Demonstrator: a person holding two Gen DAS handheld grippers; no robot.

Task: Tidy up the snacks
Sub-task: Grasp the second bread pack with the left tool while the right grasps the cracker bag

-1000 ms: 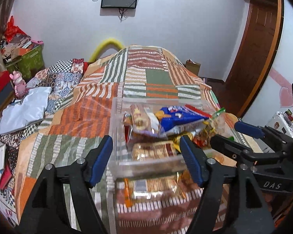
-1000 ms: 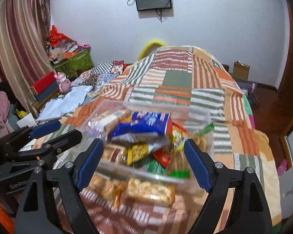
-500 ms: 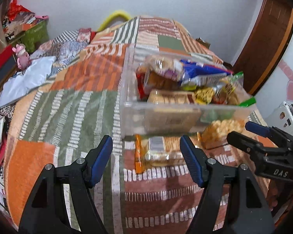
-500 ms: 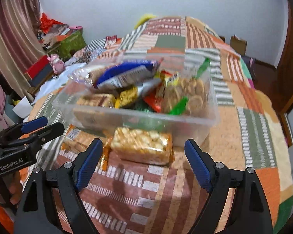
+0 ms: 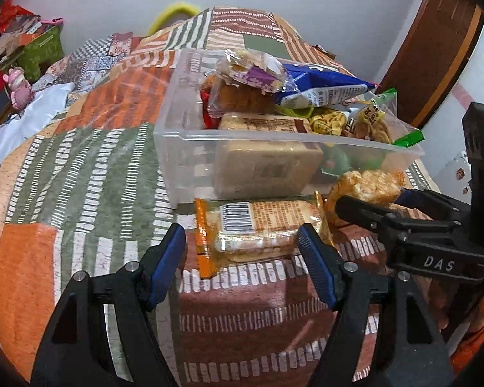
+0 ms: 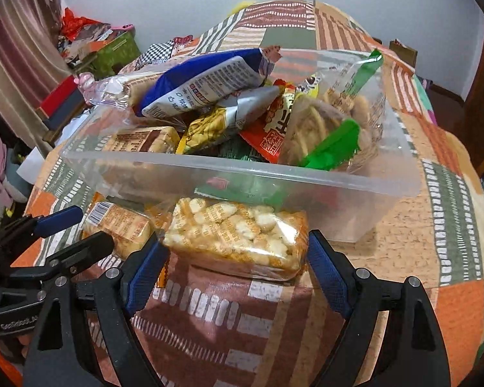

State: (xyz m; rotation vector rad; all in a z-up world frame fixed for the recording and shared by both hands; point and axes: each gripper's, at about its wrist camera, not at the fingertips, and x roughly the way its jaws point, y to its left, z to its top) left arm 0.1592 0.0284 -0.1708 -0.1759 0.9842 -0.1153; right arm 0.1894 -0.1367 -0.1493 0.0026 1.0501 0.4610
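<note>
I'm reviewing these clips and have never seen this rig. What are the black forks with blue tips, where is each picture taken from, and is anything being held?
No robot here: a person holds a two-finger tool in each hand, with a camera looking along its jaws. One picture comes from the left gripper, the other from the right gripper. On the patchwork bedspread stands a clear plastic bin full of snacks. Before it lie a barcoded cracker pack, framed by the left jaws, and a puffed-snack pack, on which the right jaws are closing. Nothing is gripped yet.
</note>
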